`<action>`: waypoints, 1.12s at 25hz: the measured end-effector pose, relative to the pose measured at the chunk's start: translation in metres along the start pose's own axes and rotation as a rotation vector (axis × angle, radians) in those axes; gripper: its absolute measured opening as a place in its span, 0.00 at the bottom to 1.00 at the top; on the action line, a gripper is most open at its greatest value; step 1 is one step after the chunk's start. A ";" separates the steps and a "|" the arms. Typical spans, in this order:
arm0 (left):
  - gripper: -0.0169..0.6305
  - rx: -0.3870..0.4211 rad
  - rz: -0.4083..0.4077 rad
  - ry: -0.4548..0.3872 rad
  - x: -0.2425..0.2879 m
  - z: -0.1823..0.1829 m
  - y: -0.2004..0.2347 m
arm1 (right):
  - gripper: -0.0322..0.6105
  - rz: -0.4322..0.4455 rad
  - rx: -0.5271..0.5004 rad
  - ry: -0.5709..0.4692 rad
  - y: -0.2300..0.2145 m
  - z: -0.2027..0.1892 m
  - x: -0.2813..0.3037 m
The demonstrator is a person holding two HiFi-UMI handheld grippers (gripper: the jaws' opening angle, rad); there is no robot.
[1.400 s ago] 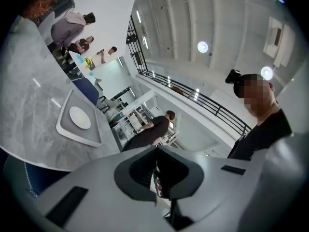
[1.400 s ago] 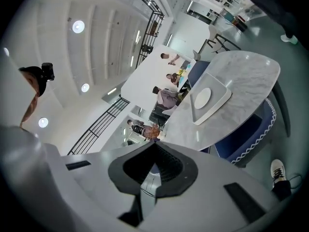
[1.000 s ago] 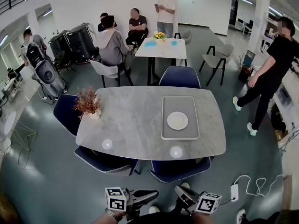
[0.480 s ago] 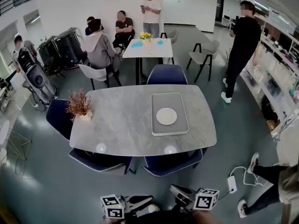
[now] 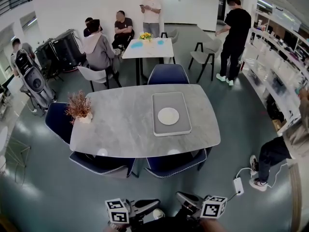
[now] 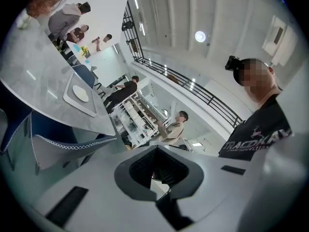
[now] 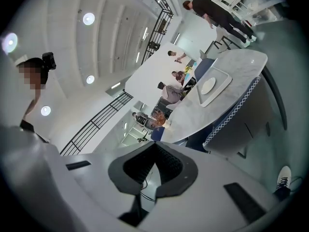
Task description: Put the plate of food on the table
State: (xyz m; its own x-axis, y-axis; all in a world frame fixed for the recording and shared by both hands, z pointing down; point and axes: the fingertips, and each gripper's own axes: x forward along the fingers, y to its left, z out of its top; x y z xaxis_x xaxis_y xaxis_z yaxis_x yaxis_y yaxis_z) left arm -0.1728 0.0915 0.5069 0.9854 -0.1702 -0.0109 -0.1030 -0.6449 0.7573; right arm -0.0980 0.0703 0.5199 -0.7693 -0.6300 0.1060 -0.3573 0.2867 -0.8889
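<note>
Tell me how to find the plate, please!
In the head view, find the big grey table in the middle. On its right half lies a grey rectangular tray, and the plate sits on it. It's round, flat and white, unlike the brown bushy plant at the table's left end.

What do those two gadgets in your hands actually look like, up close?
The left hand-held gripper and right hand-held gripper match: dark bodies, each bearing a white cube printed with black square markers. Close up, pale grey shells frame dark ribbed pads.
</note>
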 end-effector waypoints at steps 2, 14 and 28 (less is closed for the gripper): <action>0.04 -0.005 0.010 -0.003 -0.004 -0.001 0.002 | 0.07 0.001 -0.002 0.006 0.001 -0.004 0.000; 0.04 -0.018 0.022 -0.051 -0.011 0.005 -0.003 | 0.07 0.011 0.000 0.018 0.008 -0.014 0.002; 0.04 -0.031 0.012 -0.060 -0.005 0.004 -0.009 | 0.07 0.008 0.001 0.009 0.009 -0.009 -0.008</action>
State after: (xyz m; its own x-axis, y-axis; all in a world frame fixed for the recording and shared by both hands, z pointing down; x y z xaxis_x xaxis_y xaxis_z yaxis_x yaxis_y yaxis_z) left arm -0.1774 0.0948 0.4976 0.9740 -0.2228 -0.0408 -0.1092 -0.6197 0.7772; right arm -0.1002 0.0842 0.5156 -0.7773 -0.6207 0.1027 -0.3502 0.2912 -0.8903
